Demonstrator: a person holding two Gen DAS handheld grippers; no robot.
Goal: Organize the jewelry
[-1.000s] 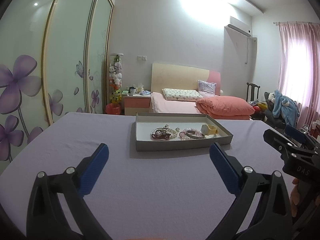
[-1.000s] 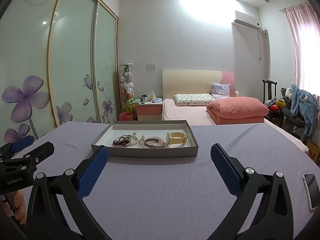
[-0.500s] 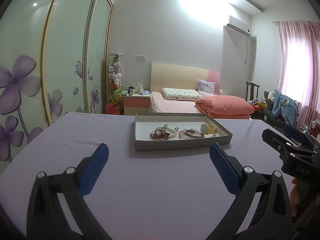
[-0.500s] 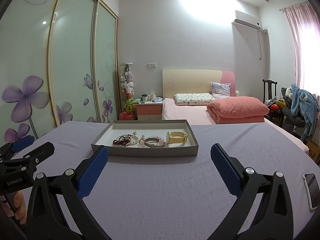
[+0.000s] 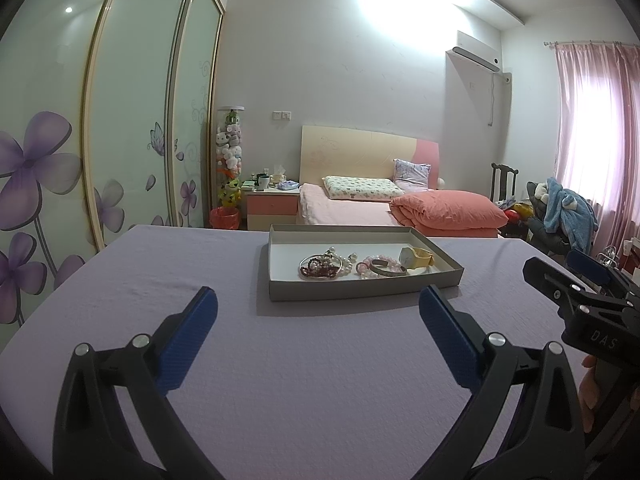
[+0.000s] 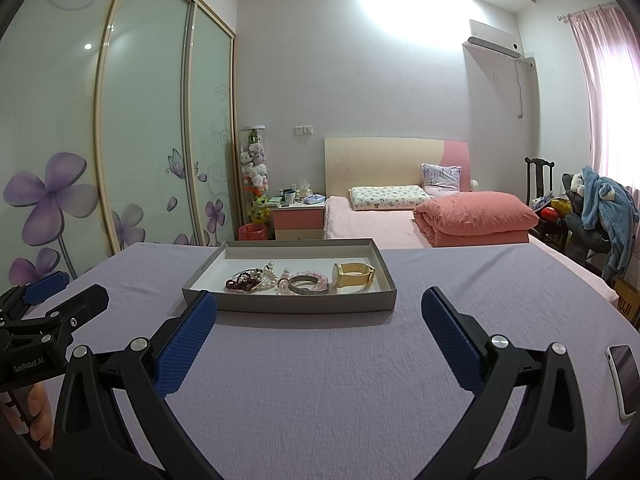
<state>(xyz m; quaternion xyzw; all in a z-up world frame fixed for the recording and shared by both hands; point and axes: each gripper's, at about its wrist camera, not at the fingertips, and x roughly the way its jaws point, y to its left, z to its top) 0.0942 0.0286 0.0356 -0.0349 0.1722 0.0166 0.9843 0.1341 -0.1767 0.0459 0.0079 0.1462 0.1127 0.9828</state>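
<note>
A shallow grey tray point(image 5: 360, 290) point(image 6: 296, 302) sits on the lilac tablecloth, ahead of both grippers. Inside lie a dark red bead bracelet point(image 5: 316, 270) point(image 6: 242, 282), white pearls point(image 5: 344, 260) point(image 6: 270, 276), a pink bead bracelet with a silver bangle point(image 5: 380, 268) point(image 6: 308, 284), and a yellow watch point(image 5: 418, 258) point(image 6: 354, 274). My left gripper point(image 5: 318, 320) stands open over bare cloth, short of the tray. My right gripper point(image 6: 318, 320) is open too, its left pad close to the tray's near left corner. Nothing is between either pair of fingers.
A phone point(image 6: 622, 376) lies at the table's right edge. The lilac table point(image 5: 300, 380) stretches wide around the tray. Beyond it stand a bed point(image 5: 380, 208), a nightstand point(image 5: 272, 204), a wardrobe with flower doors point(image 5: 100, 140) and a chair with clothes point(image 5: 560, 216).
Both views have shifted very slightly; the tray and jewelry lie as before. Both grippers stay open.
</note>
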